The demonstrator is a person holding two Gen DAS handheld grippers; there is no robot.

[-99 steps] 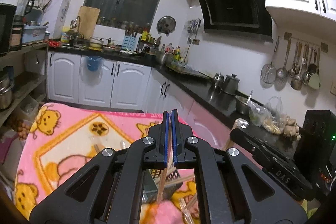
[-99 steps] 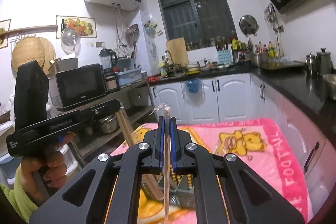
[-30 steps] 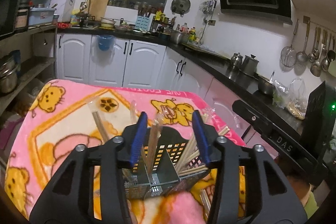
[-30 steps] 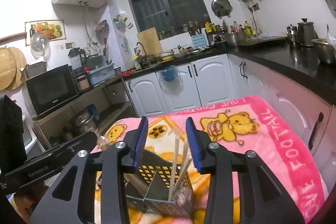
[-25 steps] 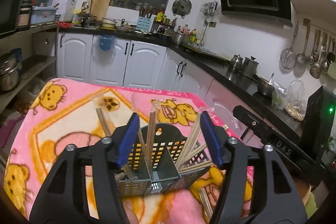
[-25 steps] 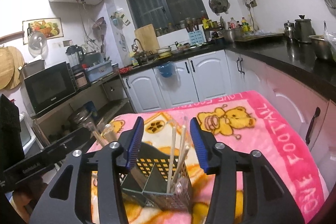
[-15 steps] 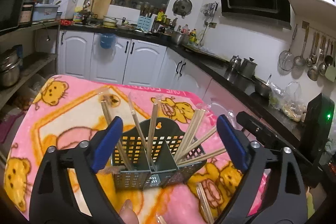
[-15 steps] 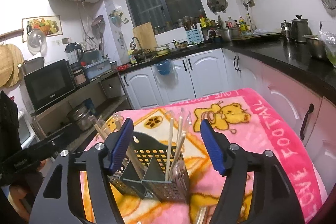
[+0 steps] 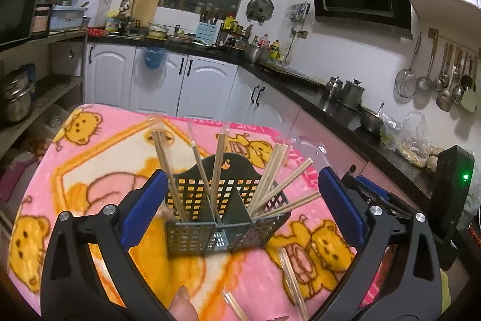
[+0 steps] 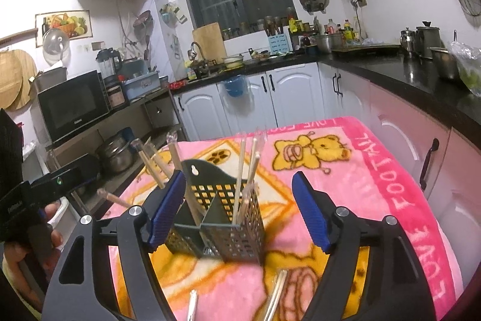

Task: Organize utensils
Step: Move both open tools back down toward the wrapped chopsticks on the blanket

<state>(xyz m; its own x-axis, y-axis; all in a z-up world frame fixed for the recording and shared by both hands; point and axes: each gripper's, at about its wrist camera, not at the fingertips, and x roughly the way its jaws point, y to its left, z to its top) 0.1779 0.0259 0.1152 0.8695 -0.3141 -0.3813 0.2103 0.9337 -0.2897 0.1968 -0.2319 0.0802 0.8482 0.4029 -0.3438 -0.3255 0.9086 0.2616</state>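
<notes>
A dark perforated utensil caddy (image 9: 222, 212) stands on the pink bear blanket (image 9: 99, 164), with several wooden chopsticks (image 9: 270, 179) leaning in its compartments. My left gripper (image 9: 242, 208) is wide open and empty, its blue pads (image 9: 141, 212) on either side of the caddy, a little nearer the camera. In the right wrist view the caddy (image 10: 222, 218) holds chopsticks (image 10: 240, 170) too. My right gripper (image 10: 239, 211) is wide open and empty around it. Loose chopsticks (image 9: 293, 282) lie on the blanket in front of the caddy; they also show in the right wrist view (image 10: 275, 295).
The blanket-covered table is edged by a black counter (image 9: 315, 89) with pots on the right and shelves (image 10: 90, 122) with a microwave on the left. The other hand-held gripper (image 10: 36, 191) shows at the left of the right wrist view.
Both grippers were shut on chopsticks 3.3 s ago. They have since opened wide and drawn back from the caddy, where those chopsticks now appear to stand.
</notes>
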